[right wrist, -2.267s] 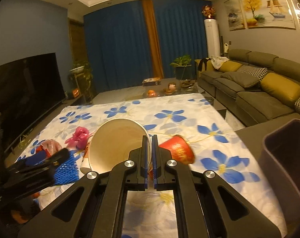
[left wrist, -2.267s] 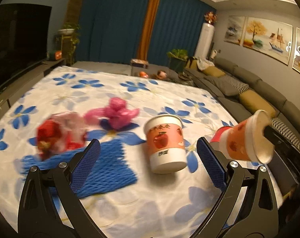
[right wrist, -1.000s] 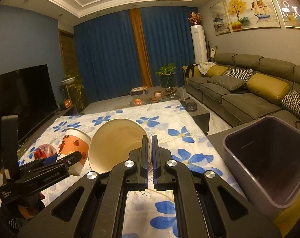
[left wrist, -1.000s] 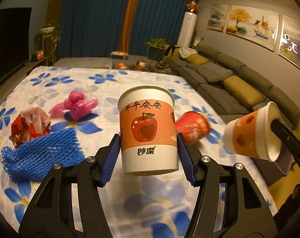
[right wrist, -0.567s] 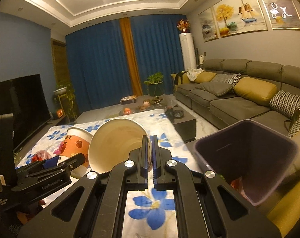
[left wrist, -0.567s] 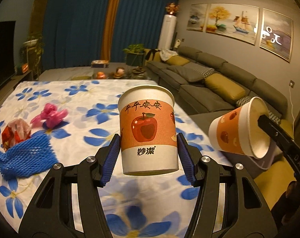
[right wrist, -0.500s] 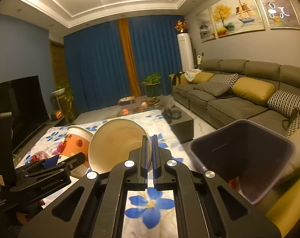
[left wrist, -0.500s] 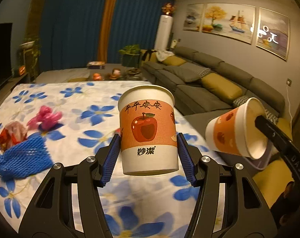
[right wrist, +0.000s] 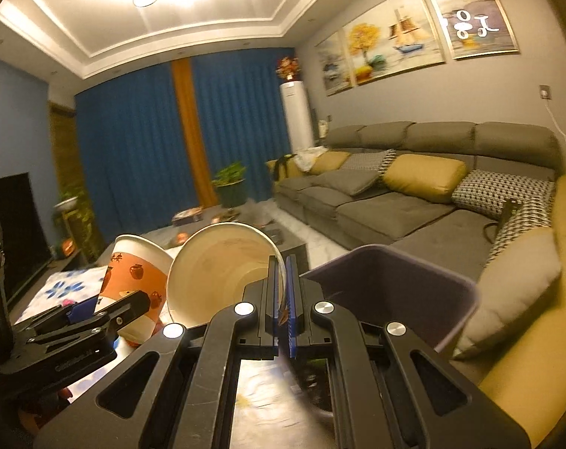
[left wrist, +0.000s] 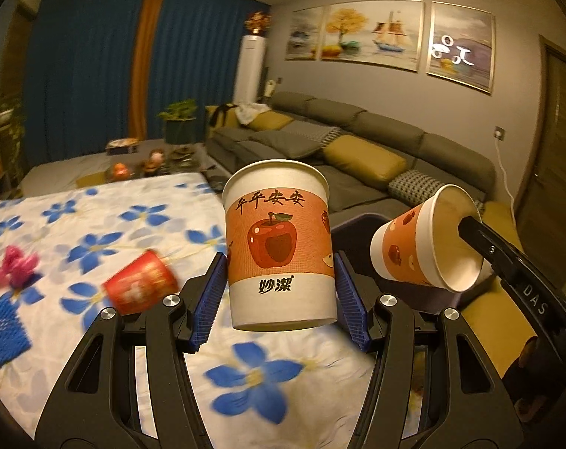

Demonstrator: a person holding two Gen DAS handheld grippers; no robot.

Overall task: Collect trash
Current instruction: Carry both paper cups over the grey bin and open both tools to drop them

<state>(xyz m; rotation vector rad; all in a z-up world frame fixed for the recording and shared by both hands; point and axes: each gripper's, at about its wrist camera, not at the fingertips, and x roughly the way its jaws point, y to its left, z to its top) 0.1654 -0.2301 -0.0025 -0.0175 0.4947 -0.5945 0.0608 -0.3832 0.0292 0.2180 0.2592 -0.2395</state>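
Left wrist view: left gripper clamps the upright apple cup by its sides above the table's right edge; release short of the bin would spill it on the floor. Right gripper, fingers nearly together, pinches the tilted cup's rim; that thin grip could slip before reaching the bin.
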